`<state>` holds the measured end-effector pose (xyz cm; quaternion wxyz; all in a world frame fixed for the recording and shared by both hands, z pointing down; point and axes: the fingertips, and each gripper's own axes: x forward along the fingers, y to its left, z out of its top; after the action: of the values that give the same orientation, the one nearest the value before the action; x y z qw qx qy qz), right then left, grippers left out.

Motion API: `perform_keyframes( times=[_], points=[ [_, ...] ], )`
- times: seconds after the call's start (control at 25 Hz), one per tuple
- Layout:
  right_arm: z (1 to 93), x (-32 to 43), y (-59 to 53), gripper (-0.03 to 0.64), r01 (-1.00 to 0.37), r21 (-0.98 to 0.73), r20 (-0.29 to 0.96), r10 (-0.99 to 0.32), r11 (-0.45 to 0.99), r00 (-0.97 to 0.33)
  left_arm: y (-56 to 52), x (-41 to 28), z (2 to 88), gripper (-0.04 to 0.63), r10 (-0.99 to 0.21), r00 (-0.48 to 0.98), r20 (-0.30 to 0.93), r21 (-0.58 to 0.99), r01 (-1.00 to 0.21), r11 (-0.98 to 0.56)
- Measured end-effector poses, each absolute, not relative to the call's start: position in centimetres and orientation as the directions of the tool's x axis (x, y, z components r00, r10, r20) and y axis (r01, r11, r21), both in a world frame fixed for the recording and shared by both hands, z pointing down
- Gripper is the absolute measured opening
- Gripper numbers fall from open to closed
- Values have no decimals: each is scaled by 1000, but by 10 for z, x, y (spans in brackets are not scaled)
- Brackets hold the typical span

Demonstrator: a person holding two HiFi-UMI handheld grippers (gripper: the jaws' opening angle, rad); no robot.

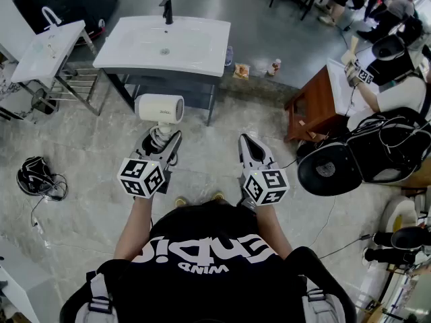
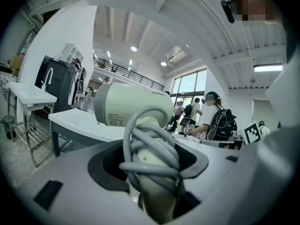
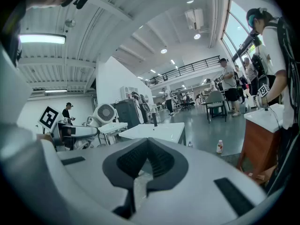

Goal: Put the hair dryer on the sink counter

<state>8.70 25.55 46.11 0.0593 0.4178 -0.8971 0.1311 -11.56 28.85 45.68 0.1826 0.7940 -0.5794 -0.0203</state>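
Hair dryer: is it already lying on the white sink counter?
No, the hair dryer is held by its cord-wrapped handle in the left tongs, in front of the sink counter.

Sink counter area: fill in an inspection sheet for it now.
Surface: sink counter, white, with a black faucet.
Job's things: hair dryer held in the air, short of the counter.
Clutter: bottle and packet on the floor.
Grippers: left gripper shut on the dryer's handle; right gripper shut, empty.
Cables: cord wound round the handle; black bundle on the floor.
Surroundings: smaller sink, wooden table, person.
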Motion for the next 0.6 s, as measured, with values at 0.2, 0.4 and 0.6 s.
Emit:
perform_keyframes(
  times=[0.2, 0.4, 0.6],
  points=[
    [462, 86, 263, 18, -763, -194, 213, -733, 616, -646, 294, -116, 458, 276, -925, 333, 183, 314, -911, -266],
    [463, 80, 272, 18, -765, -196, 213, -734, 614, -644, 302, -118, 459, 276, -921, 346, 181, 331, -903, -274],
    [461, 72, 283, 18, -763, -200, 213, -733, 614, -646, 305, -124, 461, 276, -914, 361, 183, 354, -892, -281]
  ],
)
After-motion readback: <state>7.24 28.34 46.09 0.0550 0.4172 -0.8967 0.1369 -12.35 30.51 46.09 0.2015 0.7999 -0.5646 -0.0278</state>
